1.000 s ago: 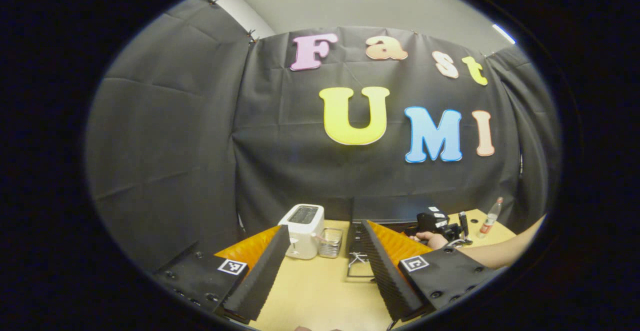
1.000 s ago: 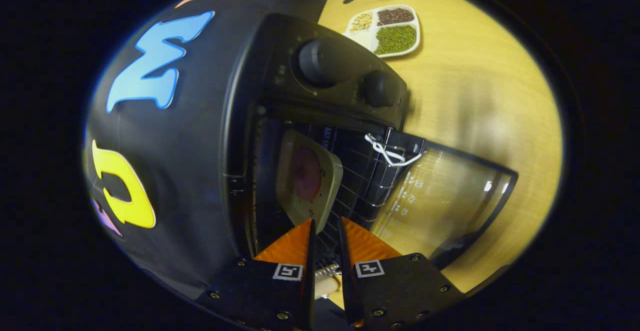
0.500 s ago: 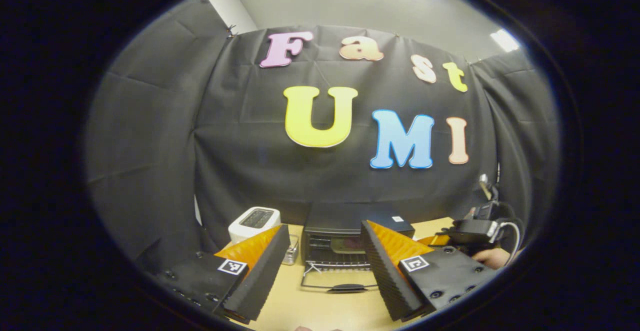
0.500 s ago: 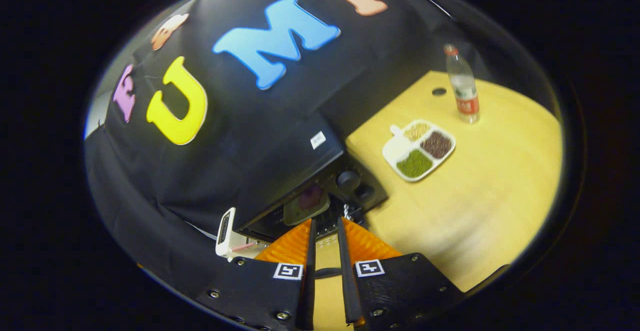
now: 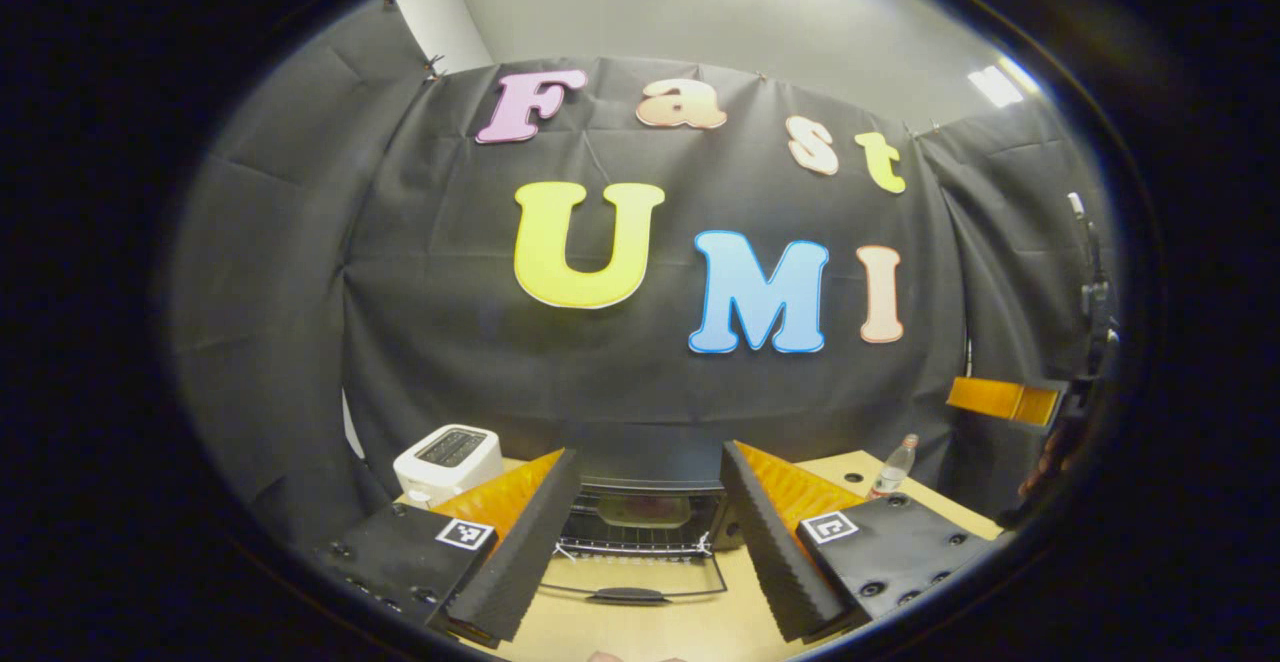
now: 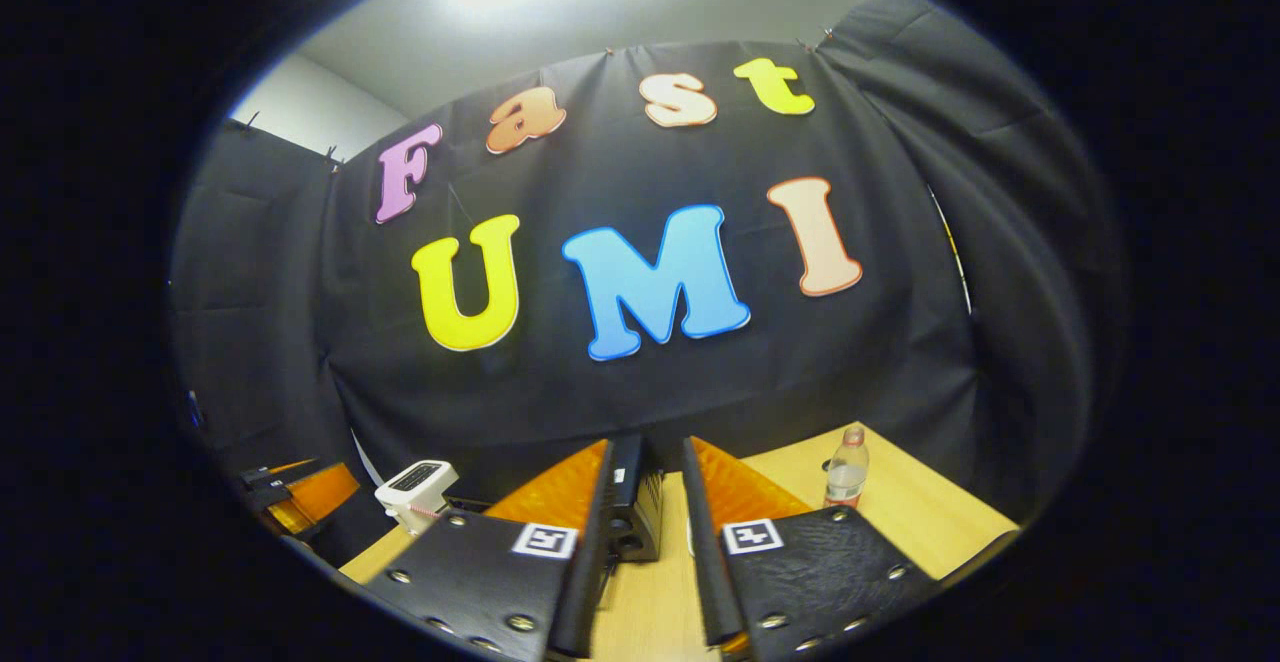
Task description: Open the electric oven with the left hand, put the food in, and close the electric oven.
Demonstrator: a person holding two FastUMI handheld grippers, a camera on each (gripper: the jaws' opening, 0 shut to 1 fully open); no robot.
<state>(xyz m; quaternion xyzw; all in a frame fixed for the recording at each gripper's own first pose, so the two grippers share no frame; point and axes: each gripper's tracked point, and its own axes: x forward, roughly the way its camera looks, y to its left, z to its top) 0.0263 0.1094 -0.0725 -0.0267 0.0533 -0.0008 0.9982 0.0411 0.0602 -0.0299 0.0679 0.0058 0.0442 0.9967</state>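
Since half a second earlier I had drawn my right claw up and away from the oven, so its camera looked across the booth instead of down at the counter, and I had swung the left claw to face the oven square on.

From the left gripper view, my left claw stood wide, holding nothing, with the electric oven framed between its fingers. Its door lay folded down onto the counter, and a plate of food sat inside on the rack. A white toaster stood left of the oven, a bottle to the right. My right claw showed far off at the right edge.

From the right gripper view, the right claw was narrow, nothing between its fingers. Part of the oven showed between them; toaster left, bottle right.
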